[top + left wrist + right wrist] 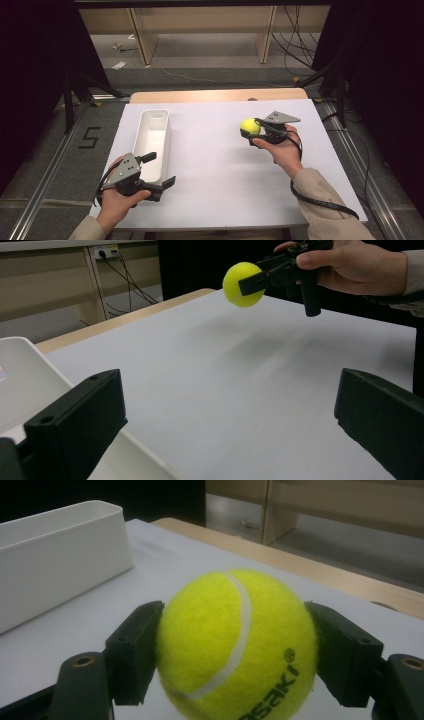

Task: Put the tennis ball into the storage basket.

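A yellow tennis ball point(249, 126) is held off the white table sheet, clamped between the two black jaws of my right gripper point(251, 130) at the right of the table. In the right gripper view the ball point(235, 645) fills the gap and both pads press its sides. From the left gripper view the same ball point(242, 284) hangs in the air at the far end. My left gripper point(162, 171) rests at the near left beside the tray, its jaws wide apart and open with nothing between them.
A long white tray point(153, 140) lies at the left of the sheet, its near end next to my left gripper. A wooden table edge point(215, 95) runs along the back. Metal rails and cables flank the table on the floor.
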{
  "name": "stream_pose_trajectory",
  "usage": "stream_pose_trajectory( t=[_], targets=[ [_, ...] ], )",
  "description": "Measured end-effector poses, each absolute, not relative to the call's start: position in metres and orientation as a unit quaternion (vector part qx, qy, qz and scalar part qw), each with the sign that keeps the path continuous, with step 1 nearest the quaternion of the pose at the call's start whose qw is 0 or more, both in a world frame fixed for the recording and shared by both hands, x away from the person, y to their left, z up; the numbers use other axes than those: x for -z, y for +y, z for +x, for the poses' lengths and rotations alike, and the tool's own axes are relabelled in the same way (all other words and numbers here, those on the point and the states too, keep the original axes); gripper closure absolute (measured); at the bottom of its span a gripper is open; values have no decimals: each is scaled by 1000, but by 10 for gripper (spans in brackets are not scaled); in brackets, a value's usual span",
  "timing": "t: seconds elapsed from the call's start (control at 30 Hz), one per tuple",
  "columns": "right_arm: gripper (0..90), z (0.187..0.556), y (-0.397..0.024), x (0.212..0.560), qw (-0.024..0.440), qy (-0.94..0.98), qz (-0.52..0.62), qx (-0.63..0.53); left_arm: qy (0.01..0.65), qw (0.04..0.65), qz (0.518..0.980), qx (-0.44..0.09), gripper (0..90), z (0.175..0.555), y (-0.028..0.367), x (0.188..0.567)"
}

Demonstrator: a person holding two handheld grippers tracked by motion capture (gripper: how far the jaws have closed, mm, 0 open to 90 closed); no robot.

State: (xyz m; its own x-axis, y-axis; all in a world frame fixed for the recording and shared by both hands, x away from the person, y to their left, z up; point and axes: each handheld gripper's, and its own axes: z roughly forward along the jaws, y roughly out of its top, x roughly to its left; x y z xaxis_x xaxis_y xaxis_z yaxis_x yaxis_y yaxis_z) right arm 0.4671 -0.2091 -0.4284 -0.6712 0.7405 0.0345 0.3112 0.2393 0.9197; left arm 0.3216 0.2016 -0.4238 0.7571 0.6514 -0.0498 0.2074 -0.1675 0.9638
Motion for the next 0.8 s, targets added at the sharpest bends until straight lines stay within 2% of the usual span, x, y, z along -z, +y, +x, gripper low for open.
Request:
stream_pose_trajectory(
  t=[0.8],
  targets=[
    [277, 463, -199, 424, 208, 760, 335, -517, 290, 576, 739, -192, 0, 322, 202, 424]
  ],
)
